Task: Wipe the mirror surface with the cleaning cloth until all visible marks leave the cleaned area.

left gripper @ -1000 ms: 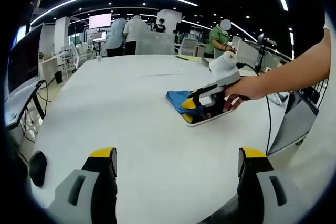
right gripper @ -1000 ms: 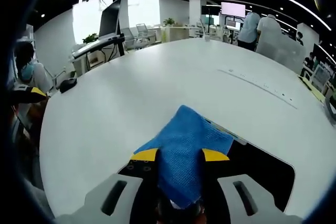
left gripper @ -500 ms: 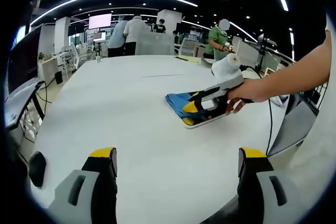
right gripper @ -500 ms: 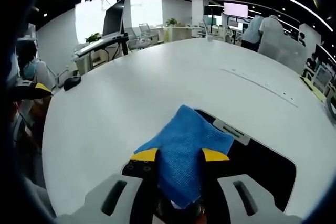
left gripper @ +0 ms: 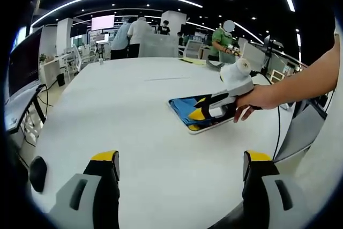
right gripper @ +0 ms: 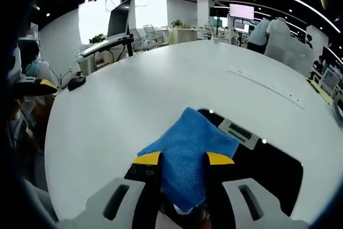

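On the white table [left gripper: 123,100] lies a flat rectangular mirror [left gripper: 202,128], dark and reflective [right gripper: 268,170] in the right gripper view. A hand holds my right gripper [left gripper: 199,107] down on it, shut on a blue cleaning cloth [left gripper: 181,106]. In the right gripper view the cloth [right gripper: 187,140] fans out from between the yellow-tipped jaws of the right gripper [right gripper: 184,159] and lies on the mirror's near-left part. My left gripper [left gripper: 182,158] hovers open over bare table, well short of the mirror.
A black mouse [left gripper: 37,171] lies near the table's left edge. Beyond the right edge stands a grey screen [left gripper: 301,128]. Several people [left gripper: 134,31] stand at desks behind the table. A monitor [right gripper: 120,17] and another mouse [right gripper: 76,80] sit at the far left.
The right gripper has slid the cloth a little to the right along the mirror in the left gripper view. More dark mirror shows ahead of the cloth. The left gripper has stayed still.
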`<state>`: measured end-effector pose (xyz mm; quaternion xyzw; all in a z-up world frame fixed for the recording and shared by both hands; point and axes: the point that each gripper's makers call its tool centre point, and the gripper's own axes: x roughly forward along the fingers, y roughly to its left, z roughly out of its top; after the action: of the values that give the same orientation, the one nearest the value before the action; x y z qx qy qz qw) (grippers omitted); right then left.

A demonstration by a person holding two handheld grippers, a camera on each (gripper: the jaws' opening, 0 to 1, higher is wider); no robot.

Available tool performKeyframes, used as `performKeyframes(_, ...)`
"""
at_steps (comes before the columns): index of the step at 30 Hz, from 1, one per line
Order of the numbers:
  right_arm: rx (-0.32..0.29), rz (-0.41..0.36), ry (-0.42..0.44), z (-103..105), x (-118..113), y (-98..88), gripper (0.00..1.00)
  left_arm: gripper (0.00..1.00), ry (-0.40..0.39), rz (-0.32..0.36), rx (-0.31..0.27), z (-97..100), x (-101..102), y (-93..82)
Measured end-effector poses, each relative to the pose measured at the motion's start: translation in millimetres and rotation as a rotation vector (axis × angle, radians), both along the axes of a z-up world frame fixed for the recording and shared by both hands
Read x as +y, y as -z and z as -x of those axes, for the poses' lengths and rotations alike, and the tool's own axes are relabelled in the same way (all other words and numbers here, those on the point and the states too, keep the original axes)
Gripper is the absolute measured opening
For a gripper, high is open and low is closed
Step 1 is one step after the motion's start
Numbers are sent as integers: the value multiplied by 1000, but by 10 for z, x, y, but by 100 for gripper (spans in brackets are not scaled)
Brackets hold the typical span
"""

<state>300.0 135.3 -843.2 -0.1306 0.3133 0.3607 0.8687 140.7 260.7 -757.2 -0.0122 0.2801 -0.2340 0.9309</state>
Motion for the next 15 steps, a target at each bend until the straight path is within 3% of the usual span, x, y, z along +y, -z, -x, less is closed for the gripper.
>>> performKeyframes(15,2,6,-12,31,-2,-10,28,97,-1,1,1,48,-6,4)
